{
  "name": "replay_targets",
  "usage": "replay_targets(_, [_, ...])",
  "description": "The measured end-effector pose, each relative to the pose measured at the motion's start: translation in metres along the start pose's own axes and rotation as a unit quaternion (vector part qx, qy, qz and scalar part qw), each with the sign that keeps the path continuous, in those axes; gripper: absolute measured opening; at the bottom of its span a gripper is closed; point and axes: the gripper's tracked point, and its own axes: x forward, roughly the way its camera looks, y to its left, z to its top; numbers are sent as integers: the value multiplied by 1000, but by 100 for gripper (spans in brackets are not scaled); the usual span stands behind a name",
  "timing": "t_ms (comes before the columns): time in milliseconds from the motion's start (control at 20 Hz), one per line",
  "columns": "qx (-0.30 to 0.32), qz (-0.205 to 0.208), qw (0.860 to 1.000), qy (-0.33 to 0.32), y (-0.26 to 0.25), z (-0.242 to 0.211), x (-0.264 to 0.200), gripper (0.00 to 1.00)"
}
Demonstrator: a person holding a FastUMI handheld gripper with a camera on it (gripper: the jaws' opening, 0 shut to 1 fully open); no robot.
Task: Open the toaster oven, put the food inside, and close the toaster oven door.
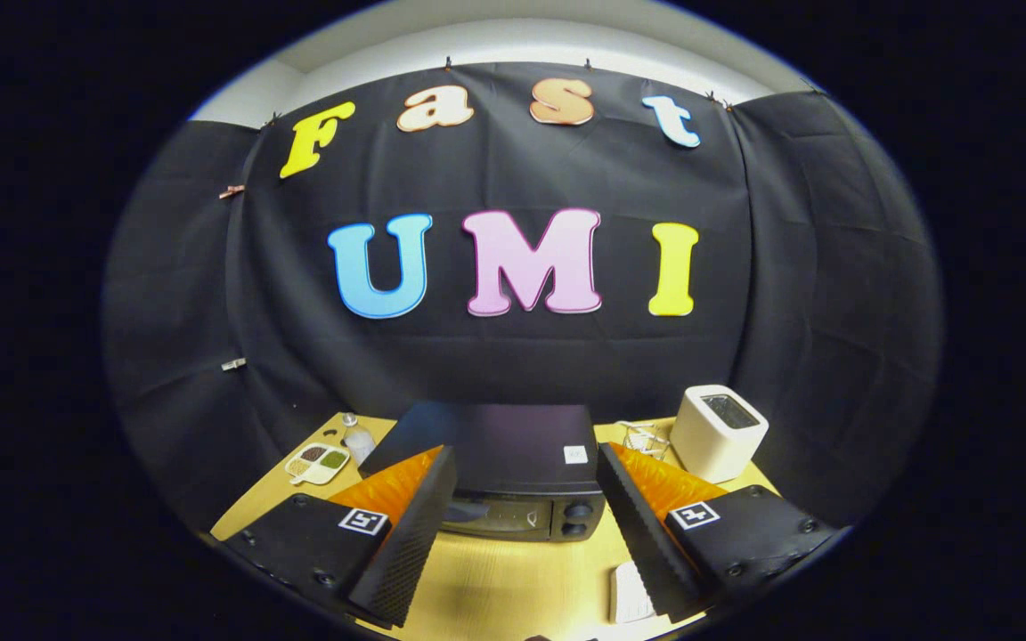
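A pale wooden table [513, 588] fills the floor of a booth walled on three sides by black cloth [513, 356], with a strip of white wall and ceiling [513, 36] showing above the cloth's pinned top edge. One dark toaster oven [500, 463] sits at the middle of the table, its door closed, its flat top carrying a small white sticker and its front showing two round knobs [577, 518] at the right end. The hand-held gripper [522, 543] hovers above the table's near side with its two fingers spread wide apart and gripping nothing; the oven's front lies just ahead, seen in the gap between them. One white slot toaster [716, 432] stands to the right of the oven, near the cloth, with a small clear wire-like object [642, 439] between the two appliances. To the left of the oven lie one white divided dish [317, 463] holding several dark and green portions and, just behind it, one small clear bottle [356, 438]. One flat white ridged item [629, 592] lies on the table beside the right finger, partly hidden by it.
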Motion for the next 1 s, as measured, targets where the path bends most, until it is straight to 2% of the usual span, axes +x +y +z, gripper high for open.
replay_targets(150, [-28,-5,999,-36,-14,32,-15,98])
replay_targets(450, [-35,-15,996,-80,-28,79,-39,98])
replay_targets(1000, [-3,-24,996,-83,-55,81,-51,98])
